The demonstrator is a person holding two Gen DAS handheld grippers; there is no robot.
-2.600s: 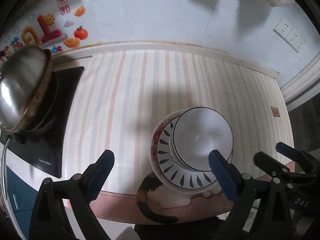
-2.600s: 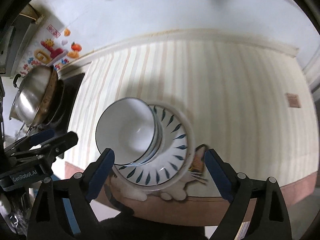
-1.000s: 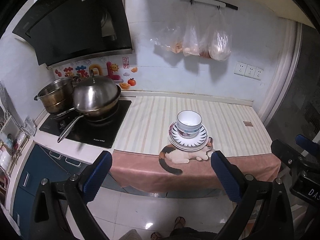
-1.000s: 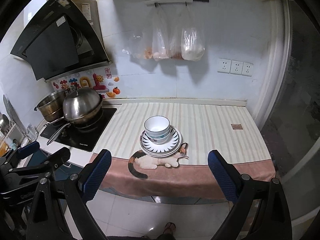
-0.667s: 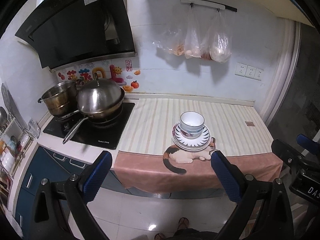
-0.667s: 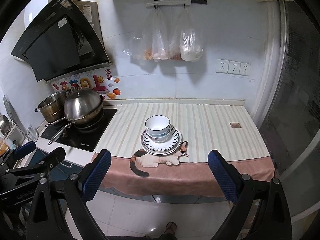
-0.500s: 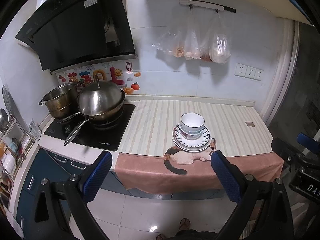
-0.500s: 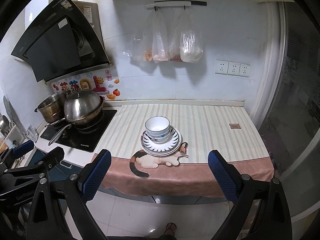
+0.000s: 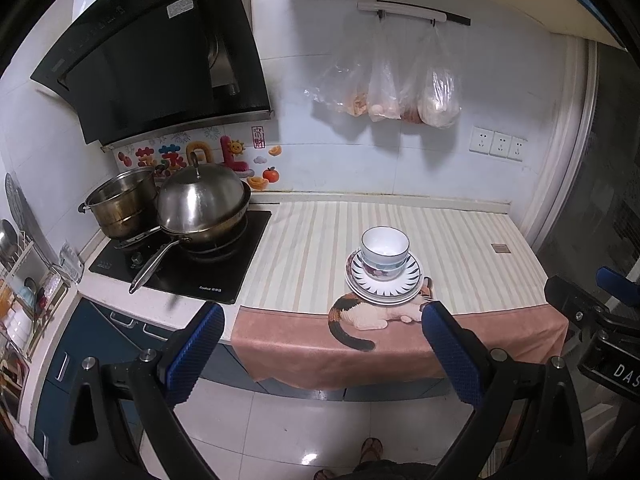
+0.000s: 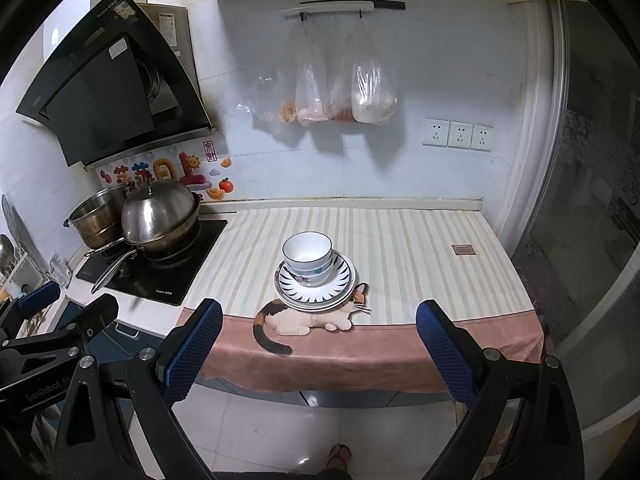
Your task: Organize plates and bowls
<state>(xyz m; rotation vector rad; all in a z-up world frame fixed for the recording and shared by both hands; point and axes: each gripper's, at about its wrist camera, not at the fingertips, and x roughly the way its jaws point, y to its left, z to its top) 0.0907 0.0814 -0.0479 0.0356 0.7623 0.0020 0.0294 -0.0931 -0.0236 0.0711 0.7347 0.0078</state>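
The stacked bowls (image 9: 385, 252) sit nested on the stack of plates (image 9: 384, 280), near the front edge of the counter (image 9: 460, 248), well ahead of both tools. From the left hand-held gripper (image 9: 323, 356) the stack lies forward and slightly toward its right finger; from the right hand-held gripper (image 10: 318, 354) it lies almost dead ahead, centred between the fingers. Both have their fingers spread wide and hold nothing. The stack is round, so no long axis matters. Neither is clearly nearer; the right one looks better lined up for a straight approach.
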